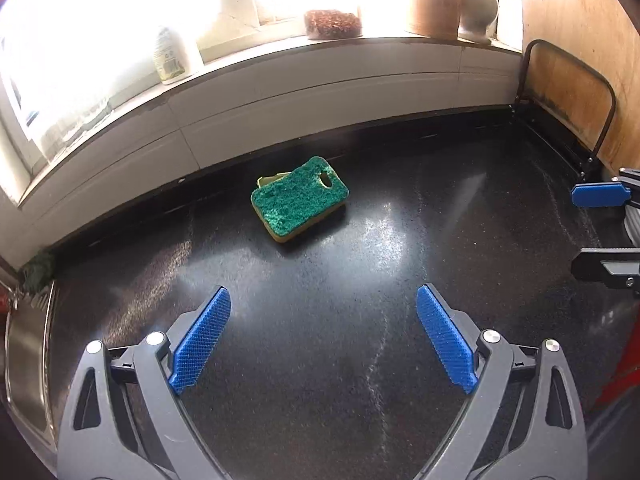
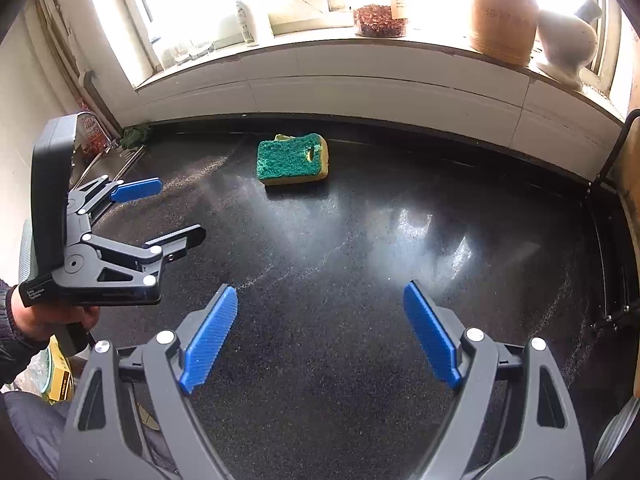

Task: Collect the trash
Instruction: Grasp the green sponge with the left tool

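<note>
A worn sponge (image 1: 300, 204) with a green scouring top and a yellow body lies on the black counter (image 1: 320, 360) near the back wall; it also shows in the right wrist view (image 2: 293, 159). My left gripper (image 1: 324, 300) is open and empty, hovering over the counter short of the sponge. It also shows at the left of the right wrist view (image 2: 182, 210). My right gripper (image 2: 320, 296) is open and empty, further back from the sponge. It also shows at the right edge of the left wrist view (image 1: 576, 232).
A window sill (image 2: 360, 46) at the back carries a bottle (image 2: 246, 12), a jar (image 2: 380, 20), a wooden pot (image 2: 504, 12) and a white mortar (image 2: 566, 44). A steel sink (image 1: 28, 352) lies at the left. A black wire rack (image 1: 600, 120) stands at the right wall.
</note>
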Tool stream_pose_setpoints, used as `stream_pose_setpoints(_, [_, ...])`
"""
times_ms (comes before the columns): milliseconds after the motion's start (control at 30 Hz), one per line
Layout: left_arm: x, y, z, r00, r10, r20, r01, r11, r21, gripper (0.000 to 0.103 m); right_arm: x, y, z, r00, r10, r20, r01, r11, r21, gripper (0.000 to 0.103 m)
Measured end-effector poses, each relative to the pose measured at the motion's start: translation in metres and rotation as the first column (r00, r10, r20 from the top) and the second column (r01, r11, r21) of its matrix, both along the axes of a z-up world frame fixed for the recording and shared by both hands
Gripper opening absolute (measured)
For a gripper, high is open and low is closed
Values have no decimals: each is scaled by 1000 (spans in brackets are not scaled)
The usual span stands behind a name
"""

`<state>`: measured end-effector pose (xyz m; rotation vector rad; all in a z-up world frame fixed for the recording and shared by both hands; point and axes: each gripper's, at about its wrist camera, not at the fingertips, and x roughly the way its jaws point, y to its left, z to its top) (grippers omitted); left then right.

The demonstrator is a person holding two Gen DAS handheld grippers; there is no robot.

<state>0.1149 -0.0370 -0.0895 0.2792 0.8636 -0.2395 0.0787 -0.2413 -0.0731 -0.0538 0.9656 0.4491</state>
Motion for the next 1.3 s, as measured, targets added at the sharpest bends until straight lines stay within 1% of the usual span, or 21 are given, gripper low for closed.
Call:
stream_pose_setpoints(100, [23, -13, -8, 996, -78, 30, 75, 992, 101, 91, 15, 1, -7, 1000, 3, -21, -3, 1000, 4, 82])
stream_pose_setpoints(233, [58, -24, -22, 987, -159, 25, 153, 973, 170, 91, 37, 2, -19, 998, 3, -58, -3, 1000, -1, 82])
stream_pose_setpoints(400, [106, -30, -42, 978, -207, -2, 203, 959, 199, 91, 72, 1, -39, 993, -3, -121, 3, 1000, -6, 82])
stream_pose_setpoints(500, [132, -32, -55, 969, -247, -9, 242, 940, 242, 91, 95, 3, -53, 987, 1, -162, -3, 1000, -10, 82])
stream_pose_setpoints(600, [150, -32, -65, 961, -277, -9, 268, 921, 283, 91, 116, 8, -64, 981, 21, -194, -23, 1000, -10, 82])
stream_pose_setpoints(633, [155, -31, -69, 958, -288, -21, 282, 917, 283, 91, 123, 11, -68, 978, 32, -204, -35, 999, -10, 82])
stream_pose_setpoints(700, [161, -30, -74, 953, -301, -41, 300, 914, 272, 91, 136, 18, -76, 975, 49, -218, -54, 998, -16, 82])
stream_pose_setpoints(767, [161, -30, -77, 945, -324, -38, 323, 911, 258, 90, 149, 24, -84, 972, 64, -226, -70, 997, -21, 82])
stream_pose_setpoints(800, [160, -30, -78, 941, -337, -39, 335, 907, 254, 85, 155, 28, -87, 971, 72, -226, -80, 996, -26, 82])
stream_pose_setpoints(833, [157, -30, -80, 937, -346, -47, 346, 905, 247, 76, 160, 32, -91, 971, 82, -225, -92, 995, -34, 82])
stream_pose_setpoints(900, [154, -28, -84, 934, -350, -70, 357, 907, 225, 72, 172, 39, -98, 969, 96, -225, -110, 993, -49, 82])
stream_pose_setpoints(967, [157, -22, -87, 936, -340, -94, 352, 916, 192, 70, 183, 45, -105, 967, 110, -230, -127, 990, -60, 82])
stream_pose_setpoints(1000, [159, -18, -86, 938, -332, -97, 345, 923, 172, 67, 187, 49, -107, 966, 118, -231, -136, 989, -64, 82])
stream_pose_setpoints(1033, [163, -15, -84, 940, -324, -104, 337, 930, 145, 63, 192, 52, -108, 965, 125, -229, -144, 987, -68, 82])
stream_pose_setpoints(1133, [168, 0, -70, 951, -287, -117, 296, 953, 63, 56, 202, 59, -106, 966, 152, -211, -171, 982, -77, 82])
stream_pose_setpoints(1200, [161, 12, -57, 958, -262, -117, 264, 964, 3, 56, 205, 66, -105, 964, 178, -197, -198, 976, -89, 82])
stream_pose_setpoints(1300, [143, 29, -40, 969, -220, -111, 214, 975, -62, 56, 207, 82, -109, 954, 238, -185, -261, 959, -109, 82])
